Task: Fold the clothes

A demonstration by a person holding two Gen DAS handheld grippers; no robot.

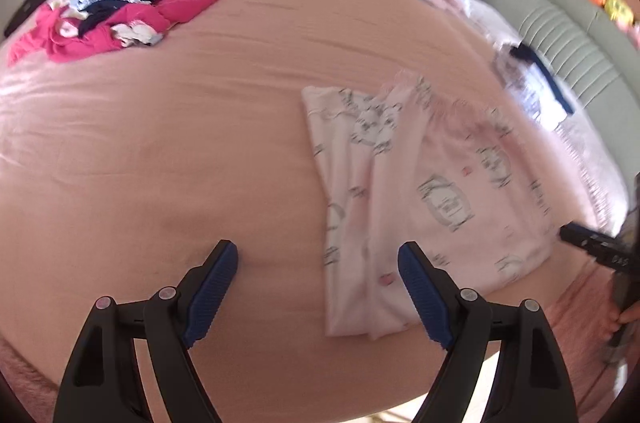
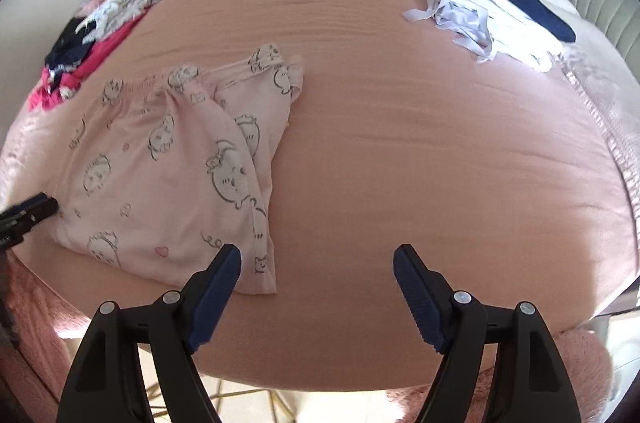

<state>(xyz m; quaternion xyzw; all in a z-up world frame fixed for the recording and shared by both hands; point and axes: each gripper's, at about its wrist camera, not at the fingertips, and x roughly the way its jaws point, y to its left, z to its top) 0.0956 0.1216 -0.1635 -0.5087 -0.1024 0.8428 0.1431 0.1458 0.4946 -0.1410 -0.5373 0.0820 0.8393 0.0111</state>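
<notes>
Pink printed pajama pants (image 2: 168,159) folded on the pink bed sheet (image 2: 400,151), near its front edge.
Left gripper (image 1: 318,287) and right gripper (image 2: 317,287) both spread wide, empty, hovering above; unfolded pile (image 1: 108,11) far-left, folded stack (image 2: 496,7) far-right.

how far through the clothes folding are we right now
Done: a folded stack of white and navy pieces sits near the headboard. In hand: the pink printed garment lies partly folded near the bed's edge, with neither the left gripper nor the right gripper holding it; both are open. Left: a heap of red, navy and white clothes still lies unfolded.
</notes>
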